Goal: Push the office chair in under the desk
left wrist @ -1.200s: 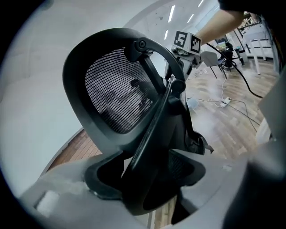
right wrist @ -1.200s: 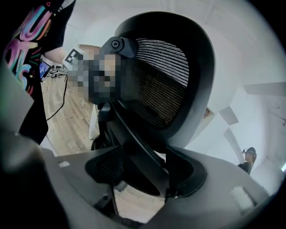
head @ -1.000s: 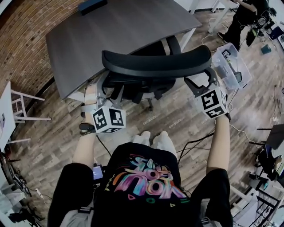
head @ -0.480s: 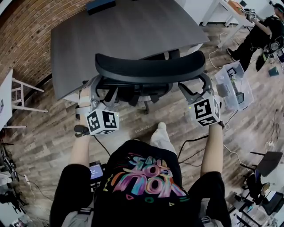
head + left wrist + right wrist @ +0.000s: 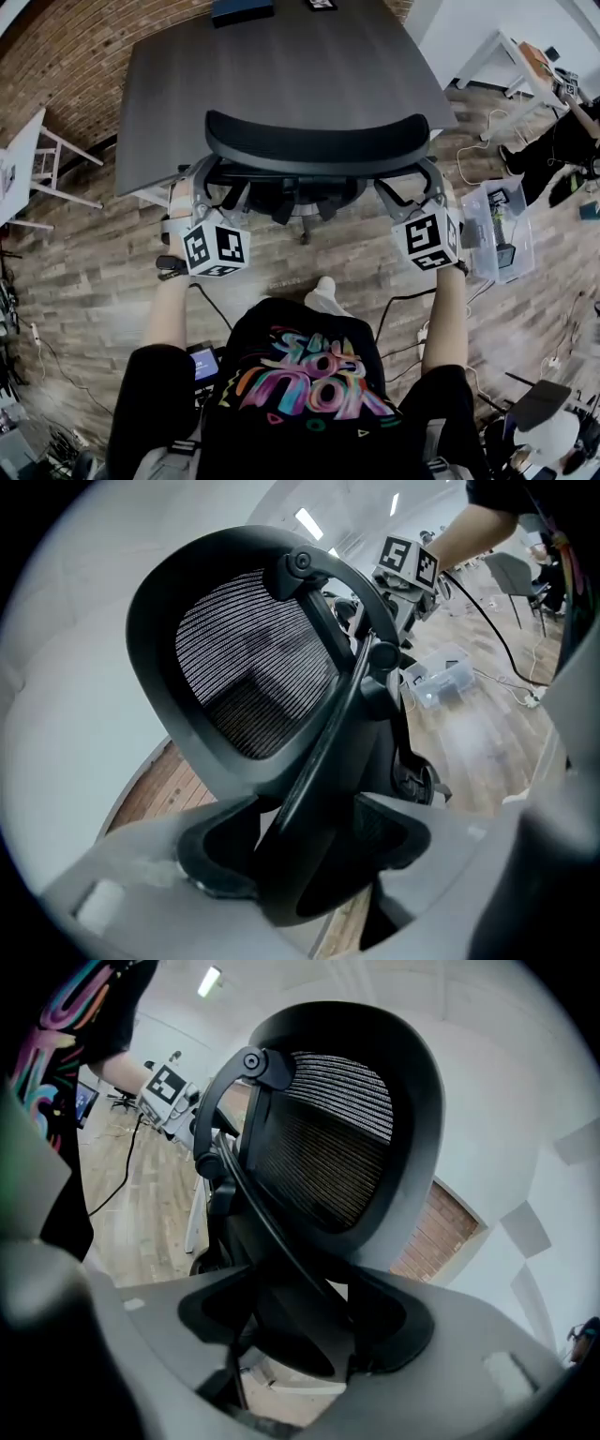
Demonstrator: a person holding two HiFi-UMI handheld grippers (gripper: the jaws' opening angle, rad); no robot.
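The black office chair's curved backrest (image 5: 317, 145) stands at the near edge of the grey desk (image 5: 281, 66), with its seat tucked beneath the top. My left gripper (image 5: 208, 192) holds the chair's left side, its jaws shut on a black frame bar (image 5: 323, 761) below the mesh back (image 5: 248, 658). My right gripper (image 5: 411, 195) grips the right side the same way, shut on the frame bar (image 5: 281, 1251) beside the mesh (image 5: 328, 1147). In each gripper view the bar fills the gap of the left gripper (image 5: 309, 855) and of the right gripper (image 5: 300, 1326).
A clear plastic box (image 5: 497, 230) sits on the wood floor at the right, with cables (image 5: 403, 300) trailing near my feet. A white table (image 5: 28, 159) stands at the left. A dark flat item (image 5: 242, 9) lies at the desk's far edge. A person (image 5: 562, 141) crouches far right.
The chair has rolled forward toward the desk, and both grippers have gone with it, still holding its sides. The backrest now sits closer to the desk's near edge.
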